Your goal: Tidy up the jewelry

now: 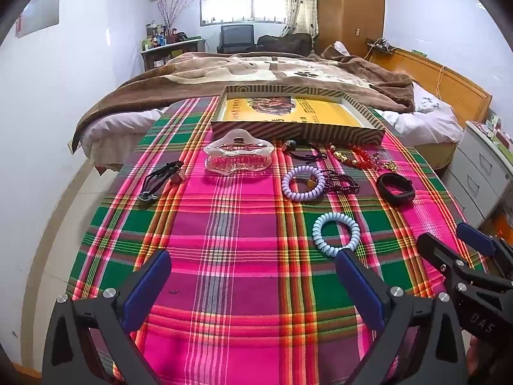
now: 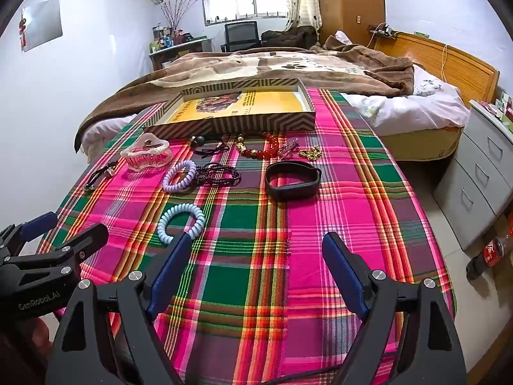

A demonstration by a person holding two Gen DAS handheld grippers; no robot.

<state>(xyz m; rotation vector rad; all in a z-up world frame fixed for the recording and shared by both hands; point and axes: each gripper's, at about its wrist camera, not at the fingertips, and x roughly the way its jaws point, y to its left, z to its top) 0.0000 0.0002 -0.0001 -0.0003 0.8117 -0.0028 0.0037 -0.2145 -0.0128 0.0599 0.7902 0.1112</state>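
On the plaid table (image 1: 243, 256), going left to right, a black cord piece (image 1: 160, 179) lies at the far left, then the clear hair claw (image 1: 239, 157) just in front of the striped box (image 1: 298, 131), whose yellow floor is bare. Right of the claw lie black ties (image 1: 304, 152), a lilac coil band (image 1: 303, 183) touching dark beads (image 1: 341, 183), red and gold beads (image 1: 352, 157), a gold chain (image 2: 311, 152) and, farthest right, a black strap (image 2: 293, 179). Nearer than all of these lies a pale blue coil band (image 1: 336, 234). The left tongs (image 1: 253, 276) stand wide apart with nothing between them; the blue band lies just beyond their right finger, whose tip overlaps the band's near edge in the left view. The right tongs (image 2: 259, 263) are also spread and empty; the blue band lies at the tip of their left finger, the strap well ahead between the fingers.
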